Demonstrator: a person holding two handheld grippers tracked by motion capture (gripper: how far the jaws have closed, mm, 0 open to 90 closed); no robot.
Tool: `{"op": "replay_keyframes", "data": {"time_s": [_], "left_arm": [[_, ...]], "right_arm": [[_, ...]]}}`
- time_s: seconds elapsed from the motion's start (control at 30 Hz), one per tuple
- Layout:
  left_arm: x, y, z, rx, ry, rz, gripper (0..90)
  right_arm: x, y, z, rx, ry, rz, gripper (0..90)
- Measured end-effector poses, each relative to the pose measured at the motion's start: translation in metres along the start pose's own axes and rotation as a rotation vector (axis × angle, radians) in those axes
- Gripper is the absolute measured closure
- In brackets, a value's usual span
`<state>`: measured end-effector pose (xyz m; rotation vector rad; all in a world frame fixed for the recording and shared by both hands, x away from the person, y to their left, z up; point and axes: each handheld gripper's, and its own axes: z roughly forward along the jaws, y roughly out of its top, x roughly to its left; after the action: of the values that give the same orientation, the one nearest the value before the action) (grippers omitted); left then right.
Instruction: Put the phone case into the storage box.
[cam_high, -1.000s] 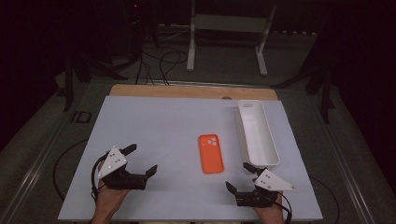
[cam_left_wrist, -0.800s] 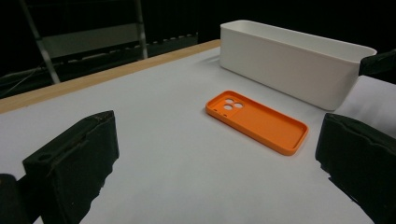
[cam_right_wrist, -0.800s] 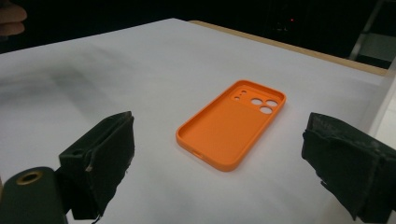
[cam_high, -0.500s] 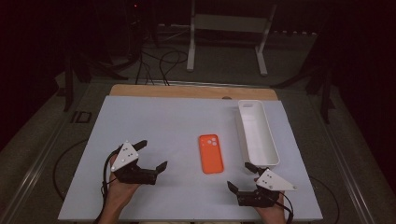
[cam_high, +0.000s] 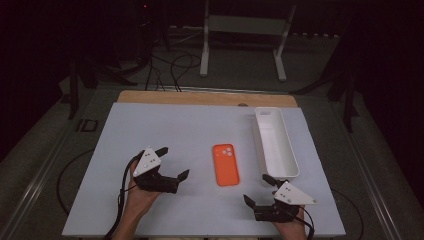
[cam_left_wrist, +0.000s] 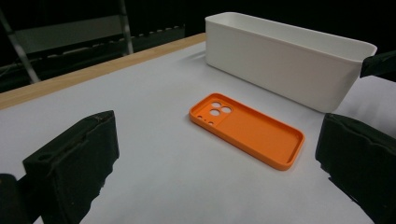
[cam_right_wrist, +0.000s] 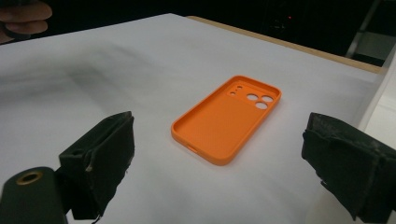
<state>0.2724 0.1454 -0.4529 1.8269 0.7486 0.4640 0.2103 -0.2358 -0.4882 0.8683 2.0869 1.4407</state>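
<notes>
An orange phone case lies flat on the white table top, hollow side up, with its camera holes at the far end. My left gripper is open a short way to the left of it, and its jaws point toward the case. My right gripper is open near the front edge, to the right of and nearer than the case. Neither gripper holds anything.
A long white bin stands just right of the case, its near end close to my right gripper. The same bin is beyond the case in the left gripper view. The table's wooden strip runs along the far edge.
My left gripper has moved right and forward, closer to the orange case. The right gripper has hardly moved.
</notes>
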Motion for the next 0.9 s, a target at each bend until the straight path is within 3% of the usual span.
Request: {"op": "replay_keyframes", "data": {"time_s": [0.63, 0.9], "left_arm": [[-0.011, 0.005, 0.028, 0.034, -0.031, 0.024, 0.7], [-0.015, 0.006, 0.04, 0.041, -0.051, 0.016, 1.7]], "right_arm": [[0.001, 0.001, 0.001, -0.002, -0.012, 0.001, 9.5], [0.0, 0.001, 0.001, -0.004, -0.014, 0.001, 9.4]]}}
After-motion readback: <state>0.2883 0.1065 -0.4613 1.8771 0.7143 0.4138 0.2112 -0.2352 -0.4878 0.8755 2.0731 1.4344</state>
